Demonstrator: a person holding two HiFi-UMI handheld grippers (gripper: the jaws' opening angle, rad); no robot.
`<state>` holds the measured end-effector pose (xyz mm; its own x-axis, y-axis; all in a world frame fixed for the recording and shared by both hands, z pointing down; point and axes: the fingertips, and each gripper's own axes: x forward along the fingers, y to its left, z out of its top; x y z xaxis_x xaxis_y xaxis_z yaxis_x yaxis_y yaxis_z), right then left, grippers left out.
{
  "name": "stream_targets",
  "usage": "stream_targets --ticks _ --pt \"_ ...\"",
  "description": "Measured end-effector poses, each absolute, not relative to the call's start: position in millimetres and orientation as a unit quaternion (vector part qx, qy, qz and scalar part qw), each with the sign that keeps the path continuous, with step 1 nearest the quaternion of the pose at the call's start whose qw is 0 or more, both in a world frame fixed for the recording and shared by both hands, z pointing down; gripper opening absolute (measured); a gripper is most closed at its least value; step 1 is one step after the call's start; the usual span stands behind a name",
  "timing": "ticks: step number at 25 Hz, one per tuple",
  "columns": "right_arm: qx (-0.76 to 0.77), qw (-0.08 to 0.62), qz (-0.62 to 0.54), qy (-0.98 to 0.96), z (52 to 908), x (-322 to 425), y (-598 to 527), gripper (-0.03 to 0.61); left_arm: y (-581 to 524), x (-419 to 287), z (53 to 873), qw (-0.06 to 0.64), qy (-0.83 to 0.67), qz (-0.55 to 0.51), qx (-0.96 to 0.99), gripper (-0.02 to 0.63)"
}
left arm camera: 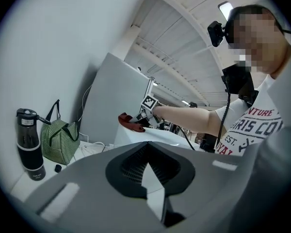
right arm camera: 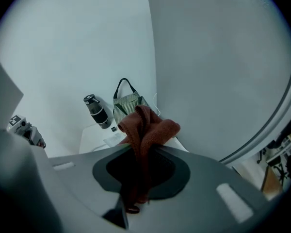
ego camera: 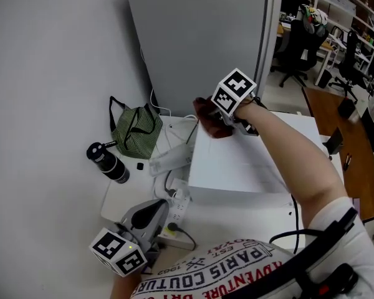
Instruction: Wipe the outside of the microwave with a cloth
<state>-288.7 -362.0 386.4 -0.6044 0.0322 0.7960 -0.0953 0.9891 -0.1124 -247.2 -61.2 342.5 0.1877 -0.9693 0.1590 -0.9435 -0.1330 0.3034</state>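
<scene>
Nearest, low at the near left beside the person's printed shirt (ego camera: 237, 266), the left gripper (ego camera: 151, 212) hangs idle above the near edge of the white table (ego camera: 119, 199). Its jaws are pressed together with nothing between them, and it is well apart from the work, probably parked so as not to get in the way.

The right gripper (ego camera: 223, 124) does the job. Its jaws pinch a rust-red cloth (ego camera: 209, 116), which bunches up out of them in folds. The cloth rests on the far left corner of the white microwave (ego camera: 237, 164), on its flat top, close to the grey partition panel (ego camera: 199, 36) behind. That placement suggests the top is being wiped from its far edge.

The right arm reaches forward and nearly straight across the microwave, with the wrist turned so that the marker cube faces up and the jaws point left and down onto the surface.

To the left on the table, clear of the microwave, stand a green striped bag (ego camera: 136, 132), a black bottle (ego camera: 109, 162) and a power strip (ego camera: 176, 212) with white cables.
</scene>
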Motion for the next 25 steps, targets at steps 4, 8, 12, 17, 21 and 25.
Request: stream_targets --ticks 4,8,12,17,21,25 --pt "0.038 0.44 0.086 -0.893 386 -268 -380 0.057 -78 -237 341 0.168 -0.615 -0.035 0.77 0.006" --pt "0.082 0.438 0.104 -0.889 388 -221 -413 0.057 -101 -219 342 0.167 -0.585 -0.031 0.793 0.006" --pt "0.136 0.436 0.128 -0.88 389 -153 -450 0.057 -127 -191 341 0.164 -0.548 -0.025 0.82 0.006" --pt "0.222 0.421 0.168 -0.863 387 -43 -485 0.057 -158 -139 341 0.156 -0.476 -0.004 0.865 0.005" --pt "0.272 0.398 0.207 -0.851 385 31 -502 0.057 -175 -98 339 0.152 -0.427 0.003 0.891 0.006" --pt "0.313 0.382 0.226 -0.84 382 95 -506 0.057 -186 -66 340 0.154 -0.39 0.011 0.908 0.006"
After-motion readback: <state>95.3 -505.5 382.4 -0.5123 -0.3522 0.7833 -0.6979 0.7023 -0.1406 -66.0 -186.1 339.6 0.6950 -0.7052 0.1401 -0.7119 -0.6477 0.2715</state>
